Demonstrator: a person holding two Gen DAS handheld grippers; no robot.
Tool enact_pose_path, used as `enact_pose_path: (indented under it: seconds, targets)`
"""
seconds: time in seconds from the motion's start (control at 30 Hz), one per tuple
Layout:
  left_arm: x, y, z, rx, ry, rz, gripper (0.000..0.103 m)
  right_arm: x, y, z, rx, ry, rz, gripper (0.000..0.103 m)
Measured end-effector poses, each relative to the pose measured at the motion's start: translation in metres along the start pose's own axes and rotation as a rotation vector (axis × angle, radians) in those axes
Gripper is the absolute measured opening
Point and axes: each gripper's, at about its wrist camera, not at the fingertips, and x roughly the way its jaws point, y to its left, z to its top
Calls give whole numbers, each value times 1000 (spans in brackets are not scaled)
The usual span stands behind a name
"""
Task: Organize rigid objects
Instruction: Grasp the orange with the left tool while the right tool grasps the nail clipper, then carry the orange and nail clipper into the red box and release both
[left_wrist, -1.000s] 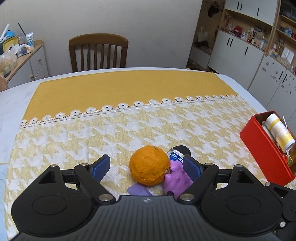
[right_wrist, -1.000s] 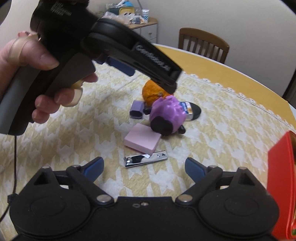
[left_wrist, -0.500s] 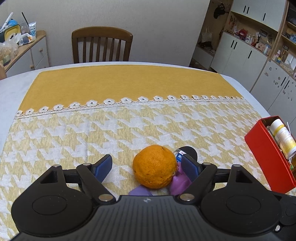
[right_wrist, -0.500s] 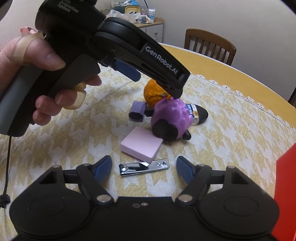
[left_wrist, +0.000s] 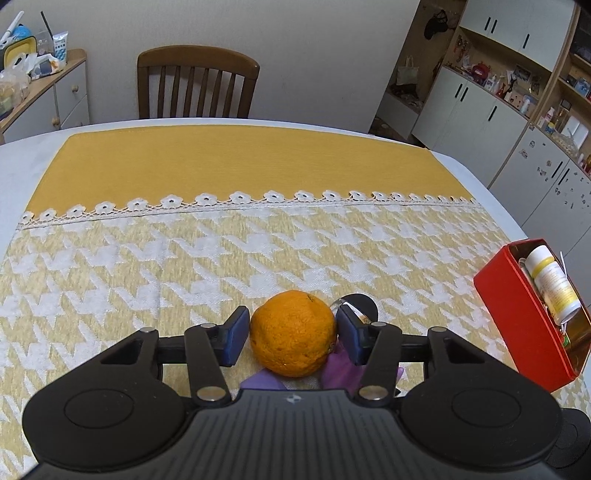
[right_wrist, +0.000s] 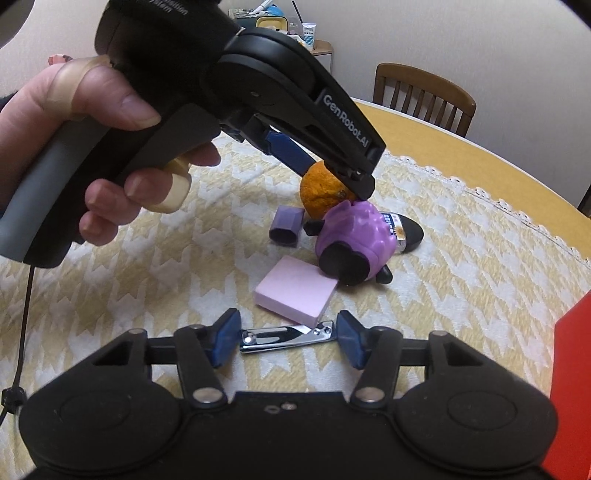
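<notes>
A: How was the left tool found?

B: Its jaws had just been closing, and the orange was seen between the blue pads, both of which appeared to be touching the peel (a full squeeze could not be confirmed). The fruit was still resting on the table, near the middle of the checked cloth.

A: And the right tool?

B: Its jaws had also just been closing, with the nail clipper lying lengthwise between them on the cloth; small gaps were visible at both ends, so nothing was gripped yet.

A: What might have gone wrong?

B: The orange could have been rolled out of the pads, since it was round and pressed against the purple toy, which might have been dragged along. The clipper, flat and slick, could have been pushed aside or tipped if it was caught by one end only. The red box stood at the far right.
</notes>
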Motion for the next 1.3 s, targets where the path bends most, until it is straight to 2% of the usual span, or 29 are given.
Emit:
enact_pose_path:
  seconds: [0.17,0.47,0.73,0.97,1.3]
  targets:
    - [-4,-1,-3,7,-1,26,51,-4,1,-2,-1,8,-17,57]
    - [-16,7,-10,-11,6,37,50,-24,-7,-12,67,8,-36,57]
    - [-36,12,-14,-44,-2,55,50,-51,-23,-17,149,-1,-88,57]
    - [-64,1,-15,-49,-2,45,50,-86,-35,-16,200,-42,-106,57]
    - [-98,-37,-6,-7,-12,-25,50,-129,-51,-14,255,-93,-124,57]
